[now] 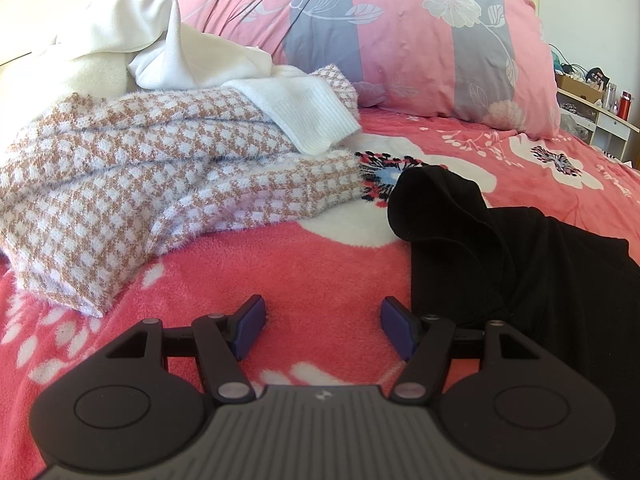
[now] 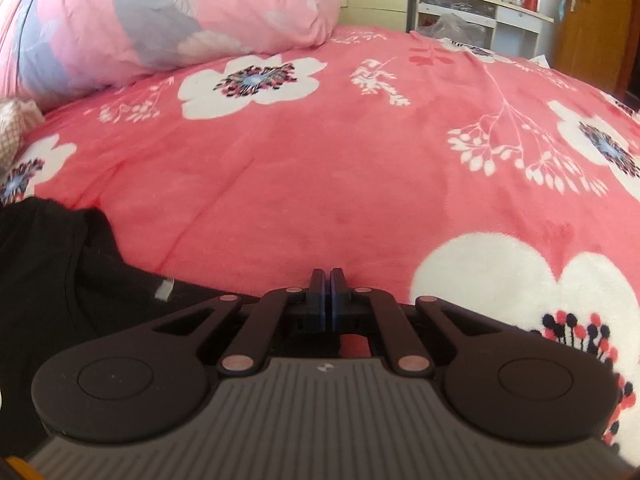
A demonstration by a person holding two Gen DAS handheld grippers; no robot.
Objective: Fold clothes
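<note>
- Fold looks barely begun: black garment (image 1: 532, 264) lies rumpled on the pink floral blanket (image 1: 320, 280), one rounded flap standing up at its far left corner, no clean fold edges visible.
- Left gripper (image 1: 323, 326) hovers low over bare blanket just left of the black garment; jaws stand apart, nothing between the blue pads (image 1: 253, 326).
- Right gripper (image 2: 330, 300) has its jaws pressed together. Black cloth runs under its near left side, but no fabric shows between the tips, so I can't confirm it has any hold on cloth.
- In the right wrist view the black garment (image 2: 60, 280) sits at near left, small white tag (image 2: 164, 290) showing near its edge.
- Checked knit (image 1: 140, 184) and white clothes (image 1: 160, 48) are heaped at far left, loosely piled, not folded by the look of it.
- Pink pillow (image 1: 400, 32) at the far side.
- Left to do, my guess: flatten and fold the black piece, then the heap.
</note>
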